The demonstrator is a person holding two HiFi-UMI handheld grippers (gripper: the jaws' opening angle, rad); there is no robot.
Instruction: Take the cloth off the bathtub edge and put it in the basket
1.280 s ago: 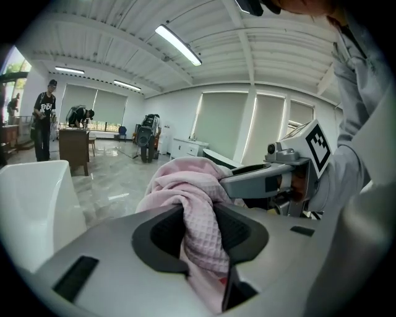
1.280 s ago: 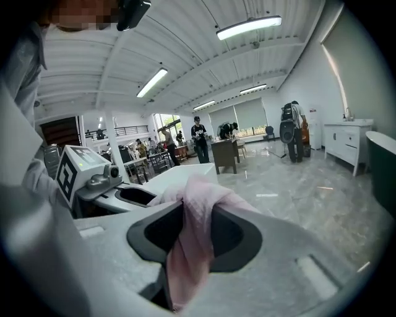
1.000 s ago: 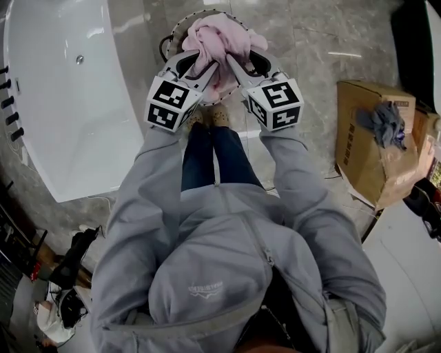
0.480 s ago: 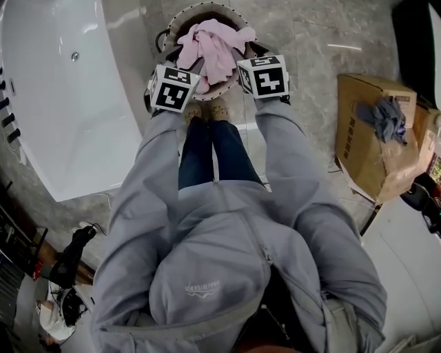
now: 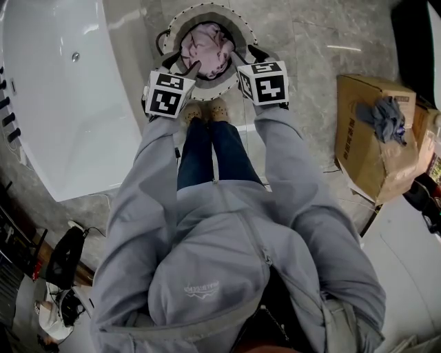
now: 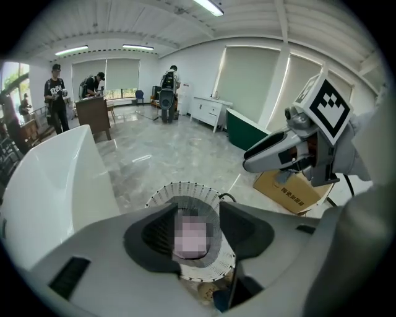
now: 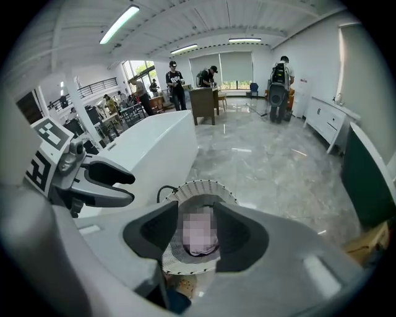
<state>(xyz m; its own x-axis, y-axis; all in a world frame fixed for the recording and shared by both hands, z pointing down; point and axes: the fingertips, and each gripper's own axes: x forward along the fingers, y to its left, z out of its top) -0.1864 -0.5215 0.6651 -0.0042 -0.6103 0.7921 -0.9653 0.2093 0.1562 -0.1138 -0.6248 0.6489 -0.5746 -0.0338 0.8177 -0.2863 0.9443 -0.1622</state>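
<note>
Grey stone floor [image 5: 331, 41] is shining all around you in a big, bright room. A white bathtub [image 5: 62, 103] is sitting on your left. Just past your shoes [image 5: 210, 110], a round basket [image 5: 207, 8] with a white rim is standing on the floor, near the side of the bathtub. The pink cloth [image 5: 207, 47] is lying bunched up inside the basket, down in the middle.

You are holding both grippers over the near rim of the basket, and they are pointing down and away from you. Your left gripper [image 6: 198, 223] is hanging at the left side of the rim. Your right gripper [image 7: 199, 230] is hanging at the right side. The jaws of both have just been opening. Now they are standing apart, and nothing is being pinched between them. When you are looking along each pair of jaws, the pink cloth is showing through the gap. It is lying lower down in the basket, and the jaws are not pressing on it.

Off to your right, a brown cardboard box [image 5: 372, 138] is sitting on the floor, well apart from the basket. A grey rag [image 5: 386, 117] is lying on top of it. Far across the room, a few people are standing by a wooden desk [image 7: 204, 102].
</note>
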